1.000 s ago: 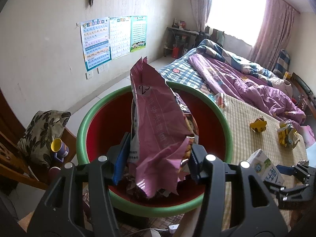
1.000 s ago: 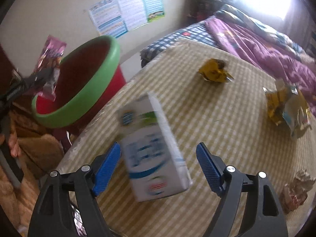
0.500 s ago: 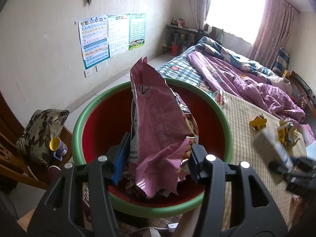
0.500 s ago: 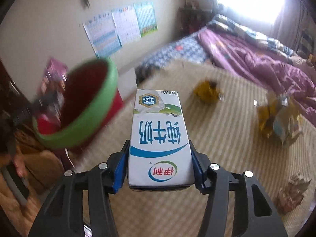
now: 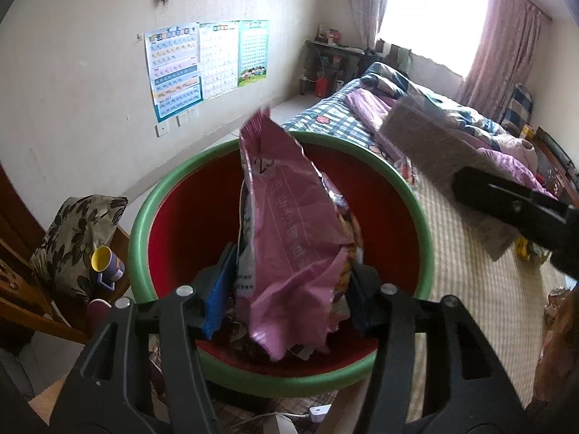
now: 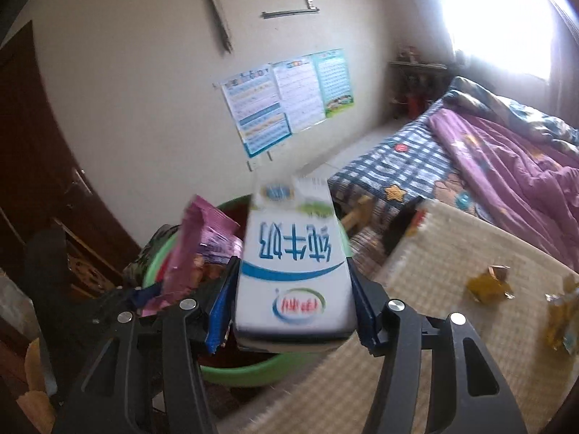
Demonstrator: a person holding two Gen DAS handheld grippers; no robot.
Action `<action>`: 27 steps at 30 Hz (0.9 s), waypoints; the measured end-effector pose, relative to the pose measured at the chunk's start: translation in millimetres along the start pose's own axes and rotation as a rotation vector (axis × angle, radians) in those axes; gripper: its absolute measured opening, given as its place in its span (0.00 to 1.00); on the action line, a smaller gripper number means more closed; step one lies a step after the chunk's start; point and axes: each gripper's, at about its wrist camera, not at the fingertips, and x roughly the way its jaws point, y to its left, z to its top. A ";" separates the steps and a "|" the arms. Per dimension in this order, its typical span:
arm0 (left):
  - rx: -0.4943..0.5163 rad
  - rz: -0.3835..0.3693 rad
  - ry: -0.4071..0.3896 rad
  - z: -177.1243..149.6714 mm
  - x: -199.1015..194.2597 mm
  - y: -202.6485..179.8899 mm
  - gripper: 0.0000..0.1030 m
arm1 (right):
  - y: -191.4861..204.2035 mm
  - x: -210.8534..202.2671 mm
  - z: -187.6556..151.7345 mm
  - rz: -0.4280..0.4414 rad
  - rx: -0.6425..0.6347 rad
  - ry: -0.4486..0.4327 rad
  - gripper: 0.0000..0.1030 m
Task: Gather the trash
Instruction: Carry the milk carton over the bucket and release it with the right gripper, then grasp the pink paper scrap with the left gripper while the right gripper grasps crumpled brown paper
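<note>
Above the green-rimmed red basin — left gripper easing open around a pink snack bag; right gripper clamping a milk carton, jaws opening slightly.

A torn pink snack bag stands upright over the red bin with a green rim, its ragged lower edge hanging inside the bin. A white milk carton with blue characters and a red-green logo is held off the mat, its top end toward the bin. Crumpled yellow wrappers lie on the checked bed mat.
</note>
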 end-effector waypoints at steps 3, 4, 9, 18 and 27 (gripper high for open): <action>-0.018 0.005 -0.016 -0.1 -0.3 3.7 0.68 | -1.3 -3.0 3.5 -0.002 0.021 -0.028 0.69; -0.019 0.008 -0.020 0.7 -0.2 3.7 0.72 | -2.5 -6.2 2.9 0.000 0.029 -0.040 0.72; -0.012 0.022 -0.044 1.6 -2.4 1.2 0.79 | -15.3 -28.3 1.7 -0.021 0.068 -0.087 0.89; 0.122 0.110 -0.172 -6.8 -21.4 -25.9 0.95 | -50.4 -70.8 -27.5 -0.187 0.079 -0.068 0.93; 0.169 0.098 -0.190 -25.3 -53.6 -67.1 0.95 | -90.7 -141.1 -92.9 -0.368 0.055 -0.131 0.93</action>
